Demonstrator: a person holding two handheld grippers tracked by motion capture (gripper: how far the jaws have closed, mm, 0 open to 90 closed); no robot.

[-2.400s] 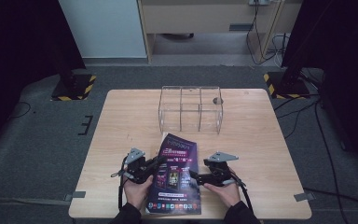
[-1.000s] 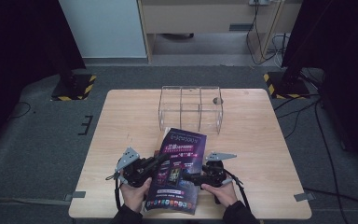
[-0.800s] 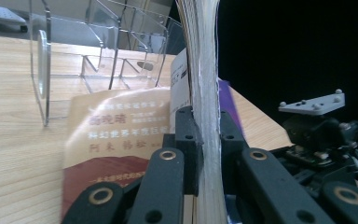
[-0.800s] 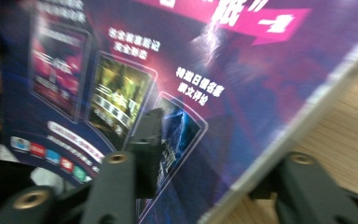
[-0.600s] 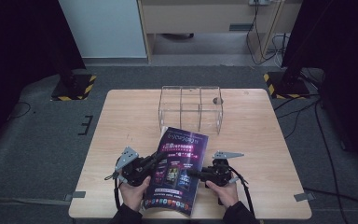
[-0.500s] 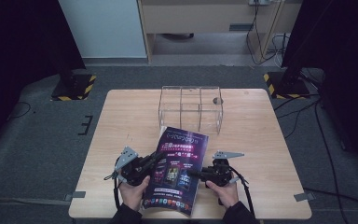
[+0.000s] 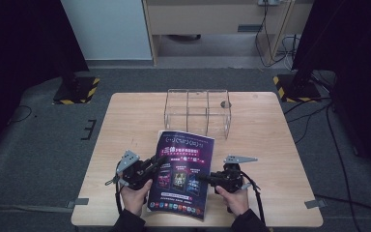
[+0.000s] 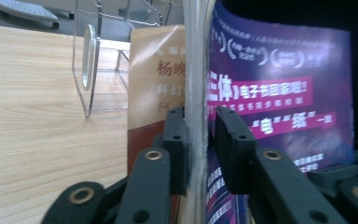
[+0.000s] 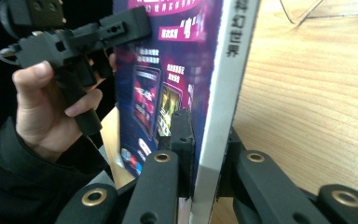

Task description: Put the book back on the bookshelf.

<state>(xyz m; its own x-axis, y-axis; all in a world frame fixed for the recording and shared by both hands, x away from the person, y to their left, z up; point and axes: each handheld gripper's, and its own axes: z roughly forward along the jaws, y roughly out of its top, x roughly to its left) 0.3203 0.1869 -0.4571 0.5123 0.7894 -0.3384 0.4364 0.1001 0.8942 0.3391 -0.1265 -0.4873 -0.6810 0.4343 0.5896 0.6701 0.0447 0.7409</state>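
A purple-covered book (image 7: pixel 182 169) with pink title bands is held up off the table between both hands, cover facing up toward the high view. My left gripper (image 7: pixel 160 161) is shut on its open page edge (image 8: pixel 196 112). My right gripper (image 7: pixel 200 178) is shut on its white spine side (image 9: pixel 220 121). In the left gripper view the purple cover (image 8: pixel 279 93) curves away to the right. In the right gripper view the other hand and its gripper (image 9: pixel 74 37) show beyond the cover.
A clear acrylic divider rack (image 7: pixel 197 110) with several compartments stands at the back middle of the wooden table (image 7: pixel 125 121), just beyond the book's top edge. Cables and black stand bases lie on the grey floor around the table.
The book has been lifted from flat on the table and carried forward toward the rack, its top edge rising. Both grippers have stayed shut on its sides.
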